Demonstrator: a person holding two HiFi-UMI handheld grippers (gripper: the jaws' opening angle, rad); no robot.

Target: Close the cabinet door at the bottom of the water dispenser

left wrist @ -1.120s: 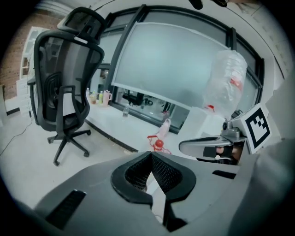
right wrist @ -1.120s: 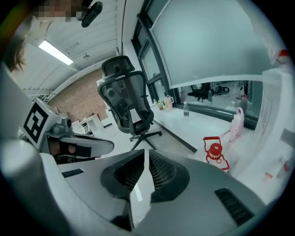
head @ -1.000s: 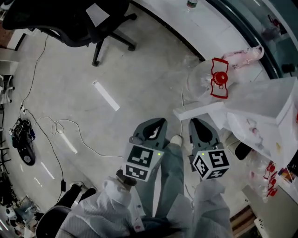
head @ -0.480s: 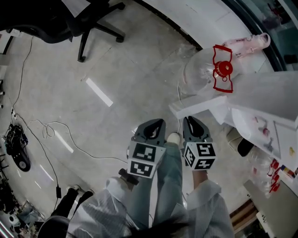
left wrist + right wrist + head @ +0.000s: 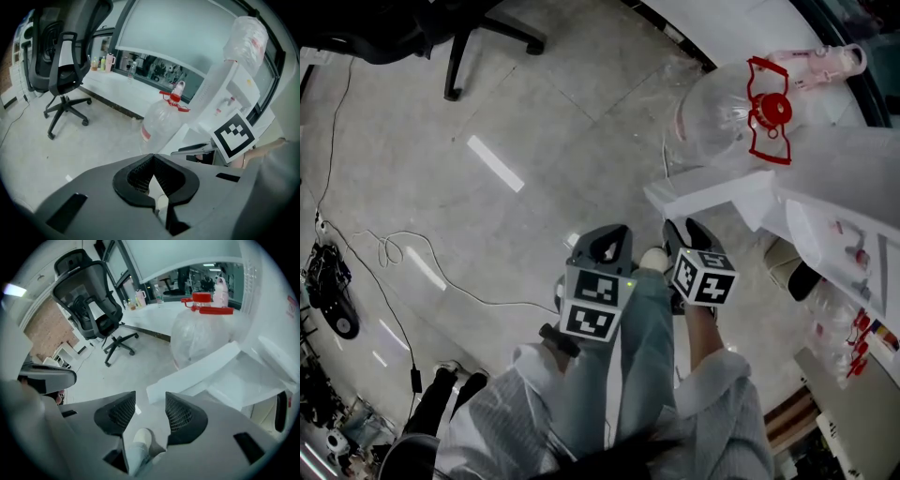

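Note:
The dispenser's white cabinet door stands swung open, low beside the white water dispenser. My right gripper is just short of the door's free edge. Its jaws have just been opening and stand apart, with nothing between them. My left gripper hangs beside it to the left, jaws shut and empty. In the left gripper view the right gripper's marker cube shows in front of the dispenser.
A large clear water bottle with a red cap and handle stands on the floor beyond the door. A black office chair is at the far left, and cables lie on the floor. The person's legs and a shoe are below the grippers.
Both grippers have sunk toward the floor, and the right one has come closer to the open door's edge. The right marker cube has turned.

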